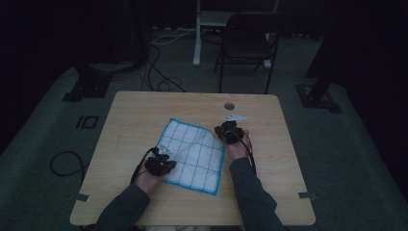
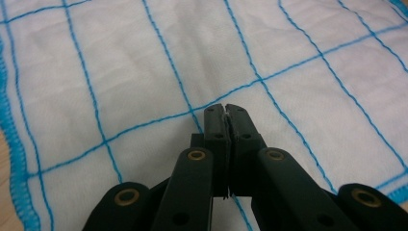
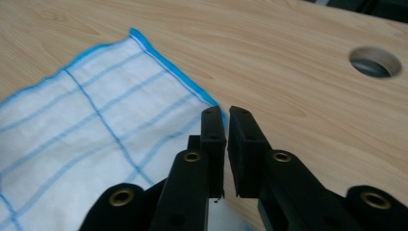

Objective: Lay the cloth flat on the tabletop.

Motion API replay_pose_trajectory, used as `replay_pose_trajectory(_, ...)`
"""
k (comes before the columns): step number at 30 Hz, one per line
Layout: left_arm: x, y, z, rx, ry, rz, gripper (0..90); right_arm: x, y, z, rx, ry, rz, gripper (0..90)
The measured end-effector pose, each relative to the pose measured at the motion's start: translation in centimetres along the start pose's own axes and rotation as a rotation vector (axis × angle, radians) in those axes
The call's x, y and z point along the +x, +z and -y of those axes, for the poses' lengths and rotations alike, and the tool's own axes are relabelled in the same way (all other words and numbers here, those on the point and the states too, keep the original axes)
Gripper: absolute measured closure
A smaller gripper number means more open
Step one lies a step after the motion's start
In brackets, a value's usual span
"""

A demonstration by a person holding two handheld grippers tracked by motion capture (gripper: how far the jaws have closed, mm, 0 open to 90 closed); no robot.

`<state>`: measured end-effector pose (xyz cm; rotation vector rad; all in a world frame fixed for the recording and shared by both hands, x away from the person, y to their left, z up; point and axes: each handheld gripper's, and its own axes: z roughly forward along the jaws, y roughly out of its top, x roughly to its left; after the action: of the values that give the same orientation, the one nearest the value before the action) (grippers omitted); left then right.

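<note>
A white cloth (image 1: 195, 154) with a blue grid and blue hem lies spread flat on the wooden table (image 1: 139, 108). My left gripper (image 1: 162, 155) rests at the cloth's near left edge. In the left gripper view its jaws (image 2: 225, 108) are closed together just over the cloth (image 2: 144, 62), with a thin white sliver at the tips. My right gripper (image 1: 223, 129) hovers at the cloth's far right edge. Its jaws (image 3: 226, 111) stand a narrow slit apart with nothing between them, above the blue hem of the cloth (image 3: 72, 125).
A round cable hole (image 1: 229, 105) (image 3: 375, 61) sits in the table beyond the right gripper. Bare wood surrounds the cloth. A dark folding chair (image 1: 245, 43) and cables stand on the floor past the far edge.
</note>
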<state>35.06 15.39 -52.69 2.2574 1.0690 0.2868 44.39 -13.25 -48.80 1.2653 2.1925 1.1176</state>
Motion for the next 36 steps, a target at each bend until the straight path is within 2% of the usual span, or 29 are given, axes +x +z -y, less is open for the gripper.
replay_pose_trajectory(3, 0.3, -0.3, 0.4, 0.0, -0.006, -0.013, 88.4, -0.7, 0.1, 0.8, 0.023, 0.022, 0.0, 80.9)
replay_pose_trajectory(7, 0.5, -0.5, 0.6, 0.0, -0.013, -0.015, 87.8, -0.9, 1.2, 2.3, 0.072, 0.039, 0.001, 75.5)
replay_pose_trajectory(11, 0.5, -0.5, 0.6, -0.002, -0.017, -0.015, 87.6, -0.3, 2.4, 3.4, 0.114, 0.05, -0.04, 67.1)
replay_pose_trajectory(13, 0.6, -0.5, 0.6, -0.008, -0.027, -0.009, 87.6, 0.1, 2.4, 3.5, 0.102, 0.05, -0.071, 64.4)
replay_pose_trajectory(18, 0.6, -0.5, 0.7, -0.012, -0.034, -0.008, 87.5, 1.9, 2.0, 3.3, 0.081, -0.005, -0.119, 57.2)
replay_pose_trajectory(23, 0.6, -0.5, 0.7, -0.015, -0.041, -0.004, 87.3, 3.7, 2.4, 3.7, 0.113, -0.084, -0.145, 53.9)
replay_pose_trajectory(27, 0.7, -0.4, 0.8, -0.02, -0.046, -0.001, 87.3, 5.0, 2.6, 4.1, 0.125, -0.137, -0.156, 53.8)
replay_pose_trajectory(29, 0.7, -0.5, 0.8, -0.02, -0.047, -0.001, 87.3, 5.4, 2.8, 4.2, 0.136, -0.157, -0.135, 53.5)
replay_pose_trajectory(31, 0.7, -0.5, 0.8, -0.021, -0.048, -0.001, 87.2, 5.3, 2.9, 4.1, 0.141, -0.141, -0.135, 54.6)
replay_pose_trajectory(34, 0.7, -0.5, 0.9, -0.024, -0.05, 0.002, 87.1, 4.9, 2.9, 4.0, 0.144, -0.111, -0.165, 71.5)
replay_pose_trajectory(36, 0.8, -0.5, 0.9, -0.027, -0.051, 0.004, 87.1, 4.7, 2.6, 3.9, 0.13, -0.103, -0.15, 79.9)
